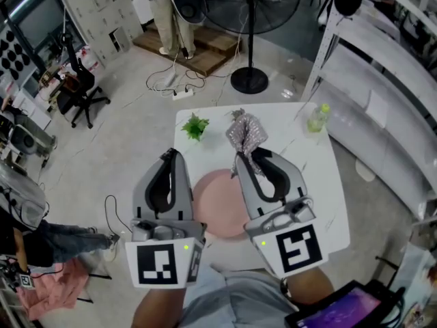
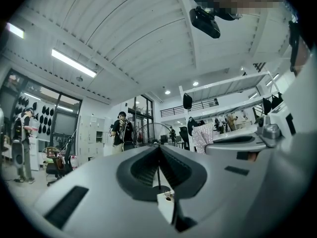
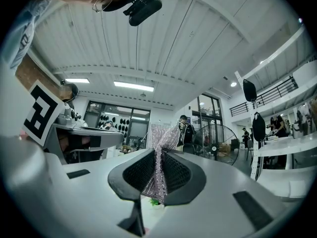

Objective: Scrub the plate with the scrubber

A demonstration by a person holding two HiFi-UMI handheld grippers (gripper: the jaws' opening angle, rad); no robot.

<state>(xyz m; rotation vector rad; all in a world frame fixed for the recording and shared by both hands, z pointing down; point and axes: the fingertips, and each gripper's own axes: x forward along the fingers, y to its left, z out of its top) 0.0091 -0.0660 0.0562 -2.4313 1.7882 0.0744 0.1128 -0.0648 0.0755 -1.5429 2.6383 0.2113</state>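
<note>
A round pink plate (image 1: 218, 205) lies on the white table (image 1: 307, 162), partly hidden under both grippers. My right gripper (image 1: 240, 157) is held above the plate's right side, tilted upward and shut on a silvery mesh scrubber (image 1: 246, 134). In the right gripper view the scrubber (image 3: 164, 137) sticks up from between the closed jaws of the right gripper (image 3: 158, 151). My left gripper (image 1: 172, 154) hovers over the plate's left edge, also raised. In its own view the left gripper (image 2: 159, 148) is shut with nothing between its jaws.
A small green plant (image 1: 195, 126) stands at the table's far left and a green bottle (image 1: 317, 118) at the far right corner. A standing fan (image 1: 249, 79) is on the floor beyond the table. An office chair (image 1: 82, 87) and a person stand further off.
</note>
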